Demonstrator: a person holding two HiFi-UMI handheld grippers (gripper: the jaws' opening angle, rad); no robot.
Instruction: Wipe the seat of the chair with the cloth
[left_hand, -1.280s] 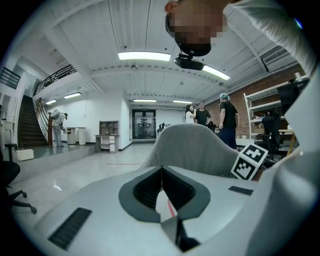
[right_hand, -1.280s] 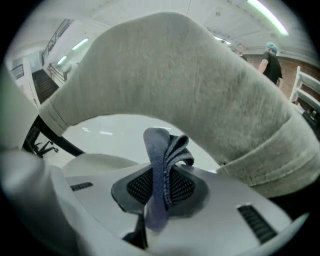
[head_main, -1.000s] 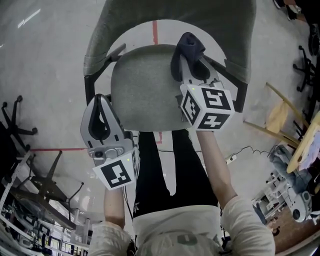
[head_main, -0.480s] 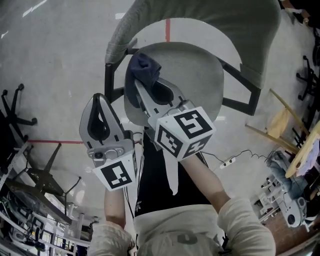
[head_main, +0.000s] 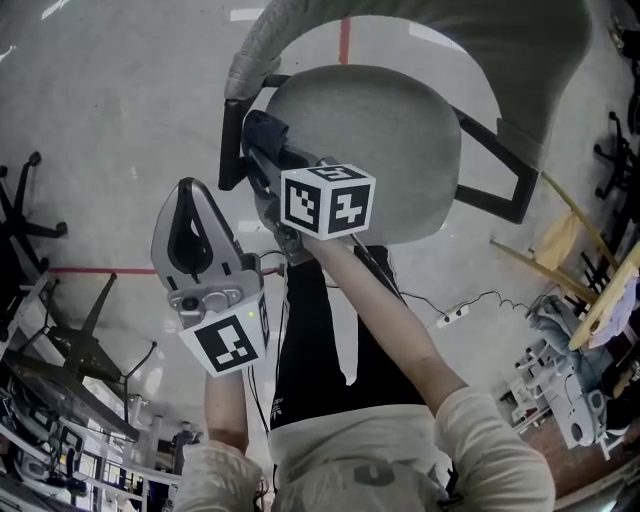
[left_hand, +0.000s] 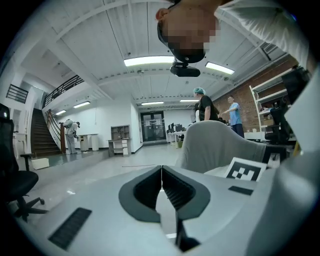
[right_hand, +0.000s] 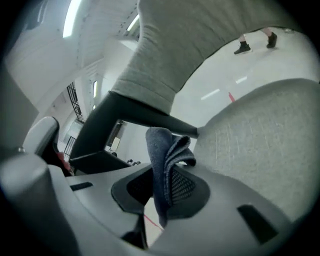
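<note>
A grey upholstered chair stands below me, its seat wide and rounded, with black armrests and a curved grey back. My right gripper is shut on a dark blue cloth at the seat's left edge, beside the left armrest. In the right gripper view the folded cloth stands pinched between the jaws, with the seat to the right. My left gripper hangs off the chair to the left, jaws shut and holding nothing.
Red tape lines cross the concrete floor. Black chair bases stand at the left. Wooden frames and clutter lie at the right, with a power strip and cable near the person's legs.
My right gripper has swept the cloth from the seat's right side across to its left edge. The left gripper has barely moved.
</note>
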